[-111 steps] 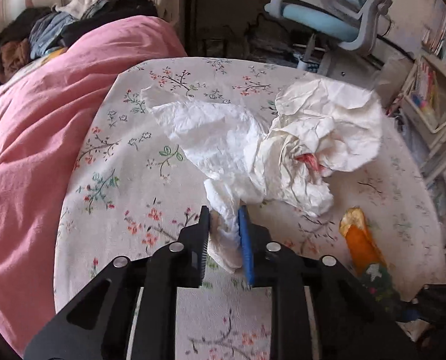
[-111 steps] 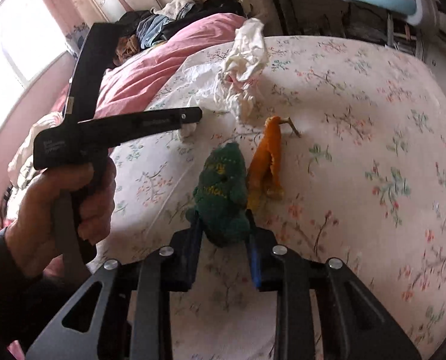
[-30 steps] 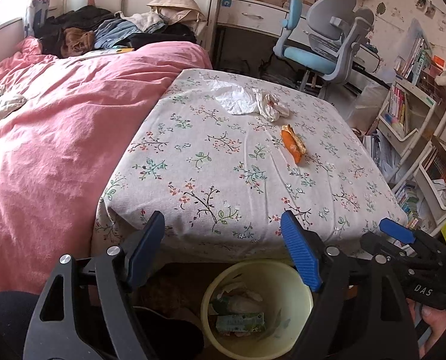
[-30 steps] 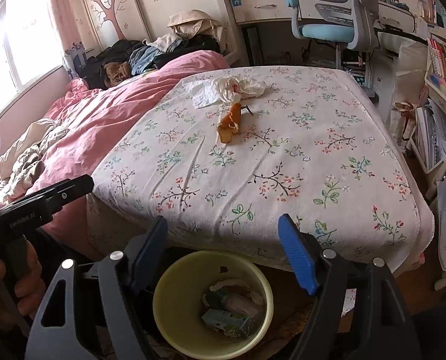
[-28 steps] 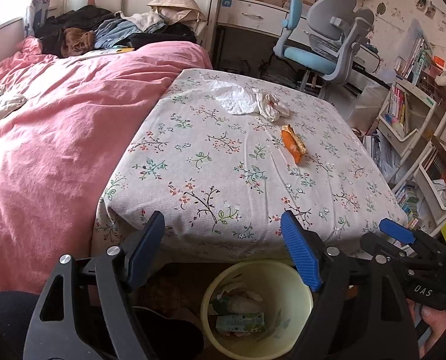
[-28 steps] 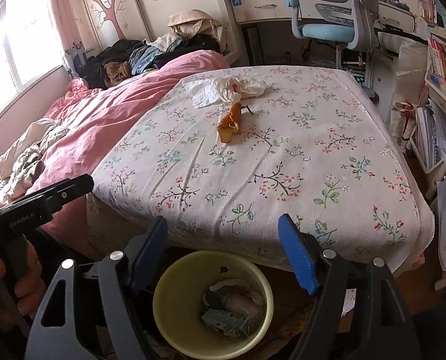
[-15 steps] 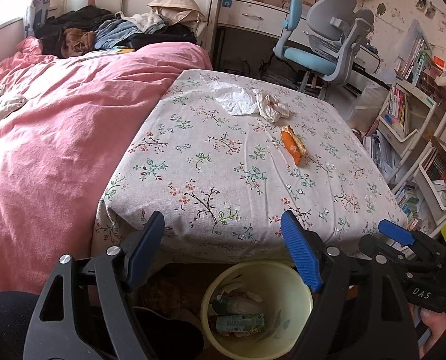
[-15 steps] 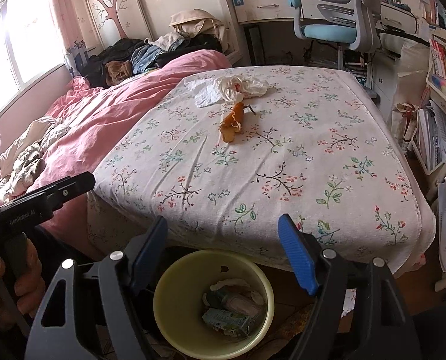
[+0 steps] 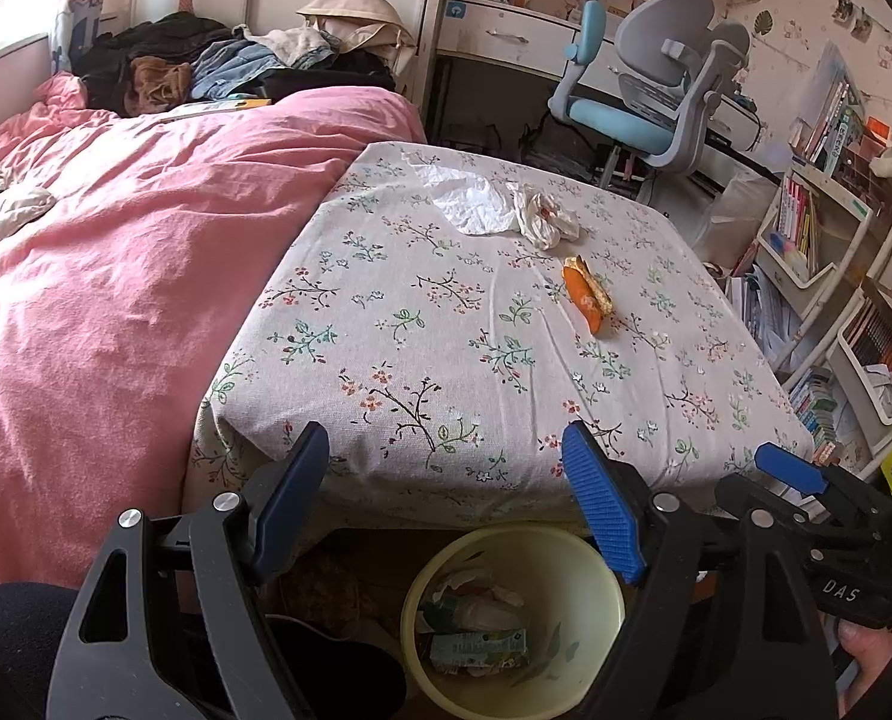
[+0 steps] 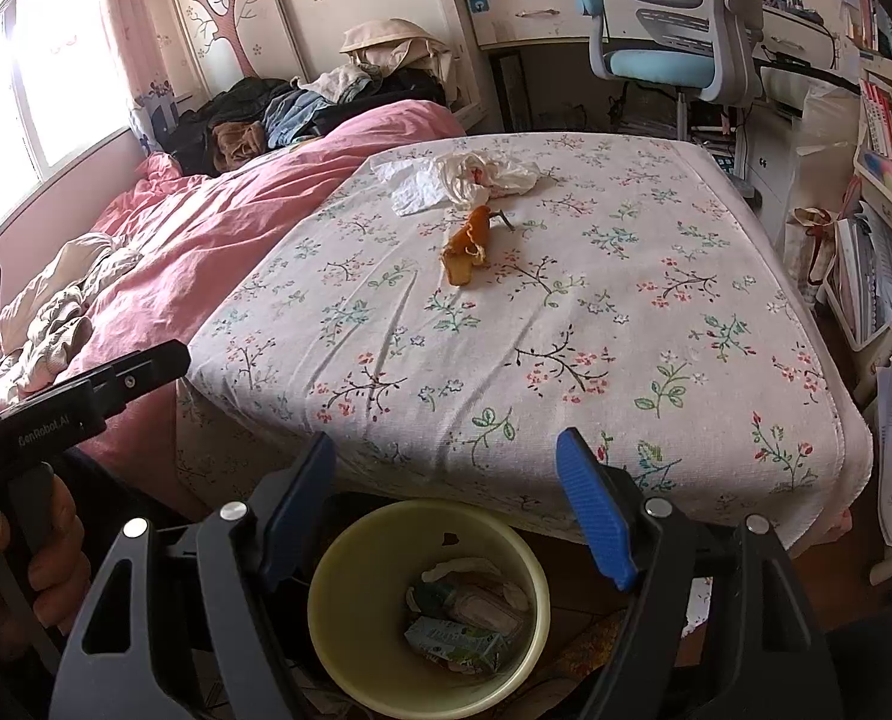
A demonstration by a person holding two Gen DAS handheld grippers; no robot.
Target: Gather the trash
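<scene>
A pale yellow bin [image 9: 589, 600] [image 10: 350, 564] stands on the floor at the foot of the bed, with a green carton [image 10: 451, 639] and crumpled scraps inside. My left gripper [image 9: 446, 468] hangs open and empty above the bin. My right gripper [image 10: 446, 468] is also open and empty over it. Far up the flowered sheet [image 9: 475, 360] [image 10: 565, 330] lie crumpled white paper [image 9: 493, 204] [image 10: 446, 177] and an orange peel [image 9: 586, 294] [image 10: 466, 243]. The right gripper's blue-tipped finger [image 9: 787, 468] shows at the lower right of the left wrist view.
A pink duvet [image 9: 116, 240] covers the bed's left half. A blue-grey desk chair [image 9: 655, 96] stands beyond the bed. Bookshelves [image 9: 835, 252] line the right side. A hand [image 10: 2, 564] holds the left gripper's handle at the left edge of the right wrist view.
Over the last second nothing has moved. Earlier, the left gripper was shut on white paper and the right on a green wrapper up on the bed; both now hang open over the bin.
</scene>
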